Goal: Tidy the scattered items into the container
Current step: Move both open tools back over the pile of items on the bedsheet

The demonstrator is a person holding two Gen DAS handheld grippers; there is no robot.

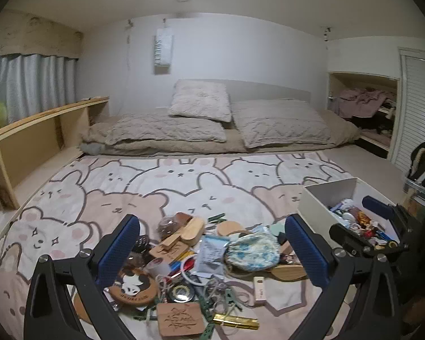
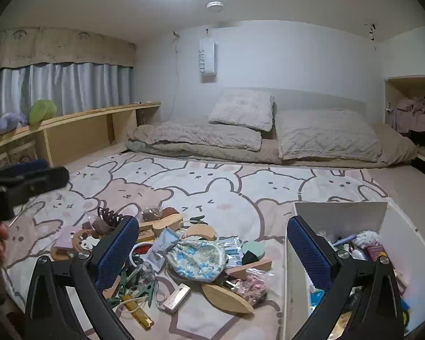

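Here we hold two hand-held grippers above a bed covered by a bear-and-rabbit blanket [image 1: 184, 187]. Nearest the lens, the left hand-held gripper [image 1: 212, 252] has its blue-padded fingers [image 1: 119, 252] spread wide apart with nothing between them; the right hand-held gripper [image 2: 212, 255] is likewise spread and holds nothing.

Just below and between the fingers lies the pile of scattered items [image 1: 201, 257] on the blanket. In the left wrist view we distinguish a carved wooden tile [image 1: 180, 321] at the near edge, a gold bar-shaped object [image 1: 236, 321] beside it, green clothes pegs [image 1: 229, 303], a round panda coaster [image 1: 134, 284], a white USB-like stick [image 1: 260, 289], and, further in, a blue floral fabric pouch [image 1: 252, 250] resting on top of other pieces. Wooden shapes [image 1: 189, 231] lie at the far side of the pile.

To the right of the pile stands the white container [image 2: 337, 215], open at the top and already holding assorted small objects. In the left wrist view the right hand-held gripper hangs over this container; in the right wrist view its right finger overlaps the container's near left wall.

Beyond the blanket we see a folded beige duvet [image 1: 167, 141] with pillows [image 1: 201, 100], a wooden shelf [image 1: 42, 121] along the left wall below a curtain [image 1: 31, 85], and an alcove with clothes [image 1: 362, 104] at the right.
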